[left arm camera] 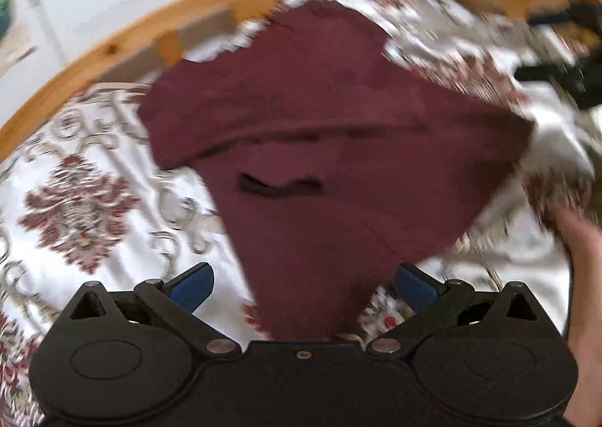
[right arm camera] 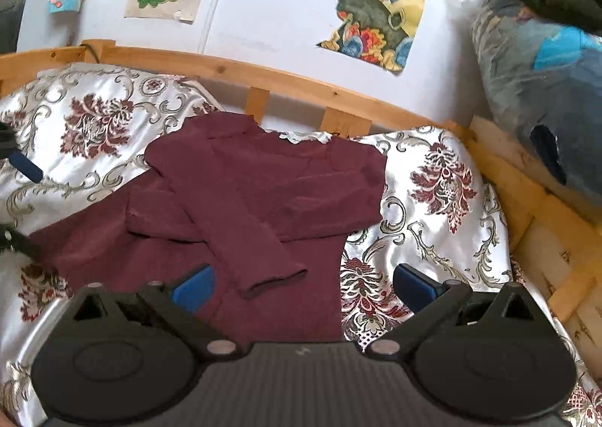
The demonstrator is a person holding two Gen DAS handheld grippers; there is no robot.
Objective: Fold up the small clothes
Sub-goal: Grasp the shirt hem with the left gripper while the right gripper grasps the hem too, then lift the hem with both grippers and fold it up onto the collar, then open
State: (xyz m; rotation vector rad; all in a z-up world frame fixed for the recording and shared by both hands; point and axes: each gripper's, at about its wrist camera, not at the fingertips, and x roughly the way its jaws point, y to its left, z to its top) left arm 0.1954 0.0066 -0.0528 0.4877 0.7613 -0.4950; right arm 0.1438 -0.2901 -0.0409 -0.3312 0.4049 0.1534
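the dark maroon long-sleeved knit top point(right arm camera: 263, 182) lies spread on the bed with the white satin cover patterned in maroon flowers point(right arm camera: 432, 201), ahead of and partly between both sets of jaws. one sleeve is already laid diagonally across the chest, its cuff ending just ahead of the right gripper point(right arm camera: 303, 285), whose blue-padded jaws stand released and empty, the left pad over the hem cloth and the right pad over bare cover. the left gripper point(left arm camera: 303, 285) is also released wide; the lower body of the top runs back between its jaws but neither pad presses on it, though this view is smeared by motion.

by my reading, the sleeve fold is done and both grippers are between grasps. the next move likely calls for taking the hem, or the side of the top lying toward the left gripper, and carrying it up toward the collar near the pine bed rail point(right arm camera: 286, 77). that needs each set of jaws to come low onto the edge and pinch only the garment, not the slippery cover beneath.
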